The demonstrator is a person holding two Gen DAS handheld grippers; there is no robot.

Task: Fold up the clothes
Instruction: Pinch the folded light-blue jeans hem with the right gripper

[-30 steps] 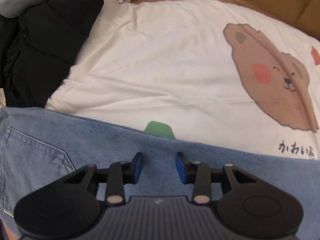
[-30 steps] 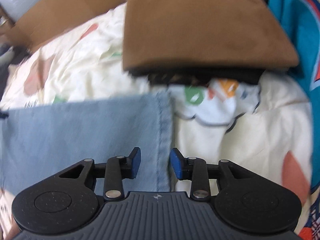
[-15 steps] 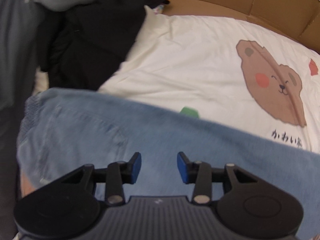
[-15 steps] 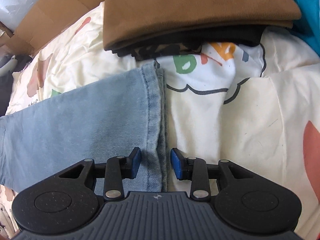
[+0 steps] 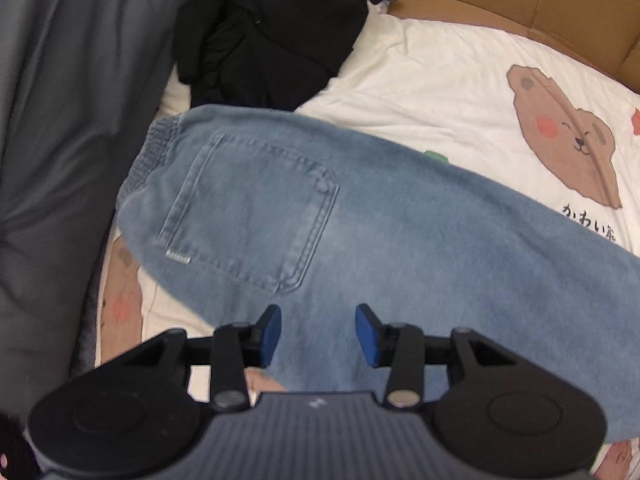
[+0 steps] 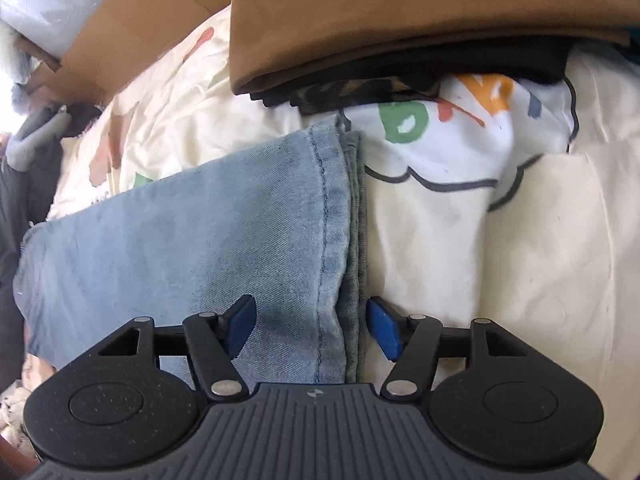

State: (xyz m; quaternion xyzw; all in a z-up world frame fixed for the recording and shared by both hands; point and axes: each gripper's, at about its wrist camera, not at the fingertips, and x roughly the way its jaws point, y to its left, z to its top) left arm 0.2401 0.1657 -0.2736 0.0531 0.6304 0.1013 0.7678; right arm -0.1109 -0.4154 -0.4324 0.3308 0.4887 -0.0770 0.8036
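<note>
Jeans [image 5: 360,216]: light blue denim, laid lengthwise across the bed; the left wrist view now takes in the elastic waistband and the whole back pocket, where a second ago only a pocket corner showed; the garment looks flattened and ready for a fold, which I judge not yet begun.
Bed sheet [image 5: 460,92]: cream with a bear print; it bears the jeans and the other clothes; cardboard [image 5: 560,4] lines its far edge.
Folded stack [image 6: 400,20]: a brown garment on top of darker ones, just beyond the leg hem; probably finished pieces, so the task is part done.
Dark pile [image 5: 272,36]: black clothes heaped beyond the waistband, seemingly still to be folded.
Right claw [image 6: 311,324]: its jaws have just been opening, wider than in the earlier frames; the hem [image 6: 340,240] of the leg lies between them, the pads standing clear of the cloth, so nothing is gripped; a fresh pinch on the hem looks likely.
Left claw [image 5: 318,334]: partly open above the seat of the jeans, holding nothing; it has drawn back so the waist end came into sight.
Hard to make out: the middle of the legs lies outside both views; how many layers sit at the hem is unclear; the grey mass at the left wrist view's left edge is unidentifiable; that view is slightly blurred.
</note>
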